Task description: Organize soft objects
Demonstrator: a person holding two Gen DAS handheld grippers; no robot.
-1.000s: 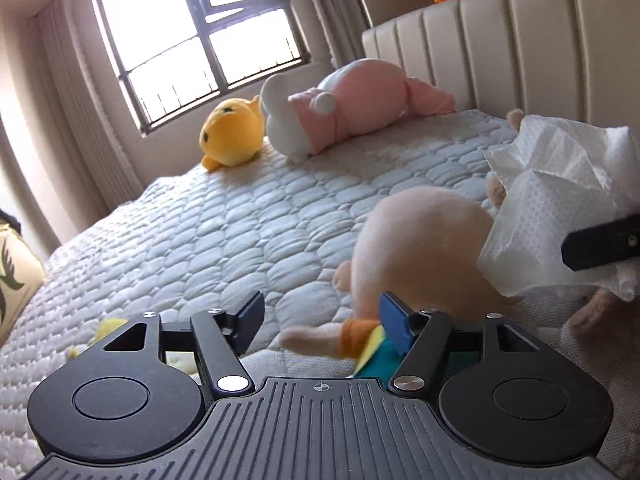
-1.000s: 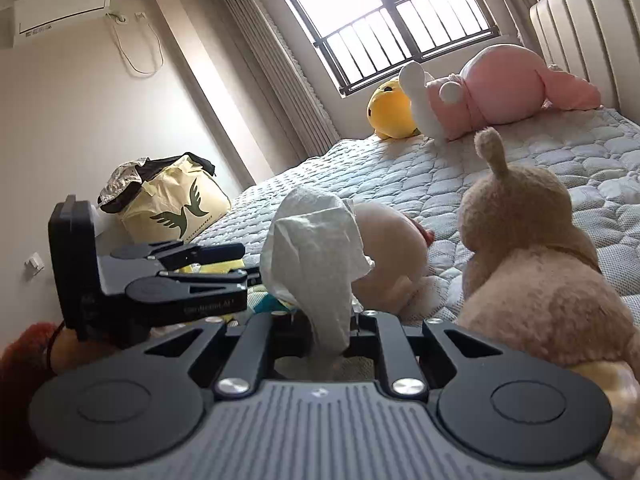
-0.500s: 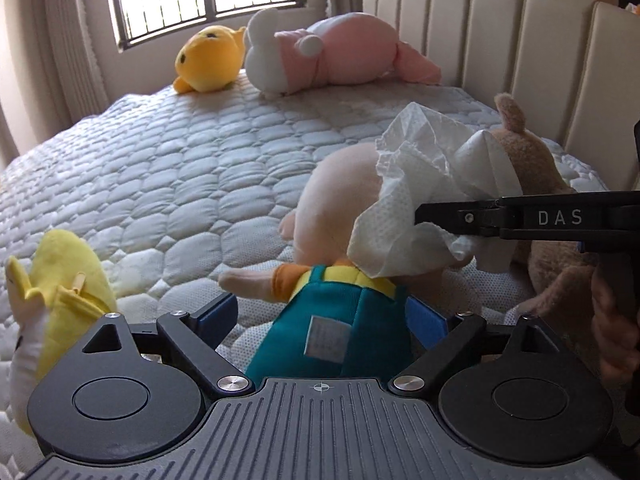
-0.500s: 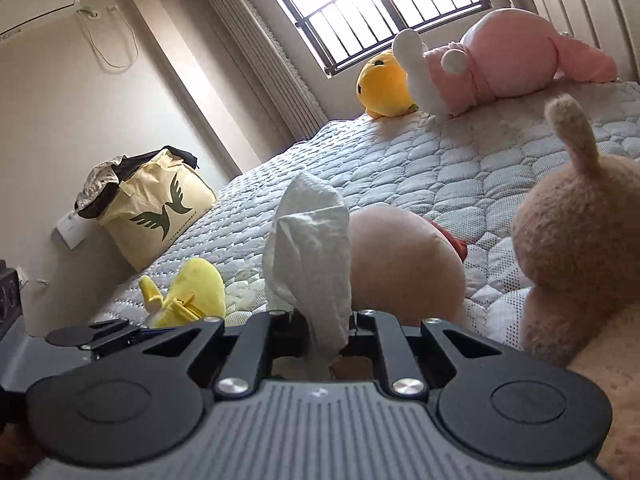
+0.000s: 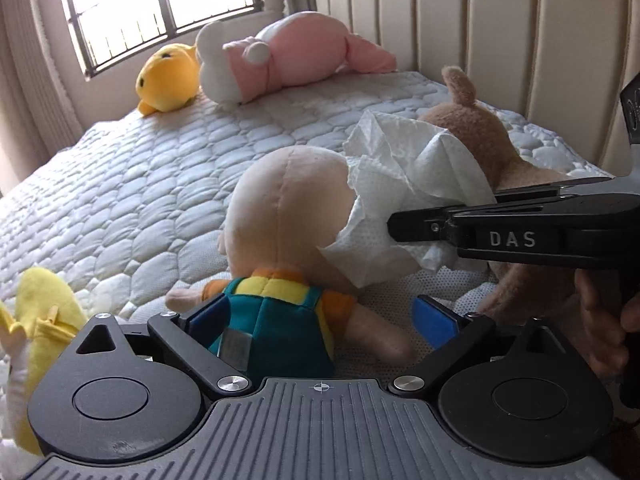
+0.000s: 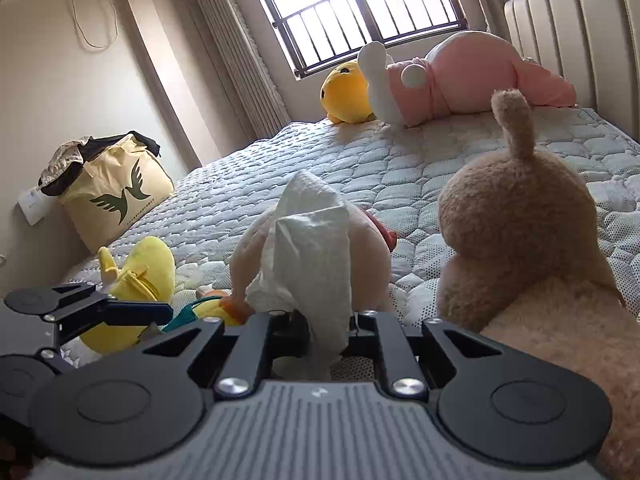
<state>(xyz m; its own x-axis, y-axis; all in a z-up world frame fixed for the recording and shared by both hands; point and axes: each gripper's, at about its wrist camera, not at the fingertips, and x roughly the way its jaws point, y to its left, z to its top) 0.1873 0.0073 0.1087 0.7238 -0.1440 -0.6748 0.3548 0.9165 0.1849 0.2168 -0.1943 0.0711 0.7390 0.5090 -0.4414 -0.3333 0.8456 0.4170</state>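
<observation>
Doll (image 5: 280,216) between opening left gripper (image 5: 320,320); right gripper (image 6: 329,322) pinching tissue (image 6: 308,248).

Daylight's doing all the work here, pouring in through the barred window (image 6: 360,12), which is blown out to pure white in both views. The quilted mattress (image 5: 132,184) catches it nicely, so every stitched bump has a soft little shadow. Things nearer the cameras are backlit and duller, and the black gripper bodies along the bottom edges go pretty dark. Heavy fisheye bend: the headboard (image 5: 500,52) and curtain (image 6: 236,52) lines curve hard near the edges. Focus is decently sharp, no real motion blur.
</observation>
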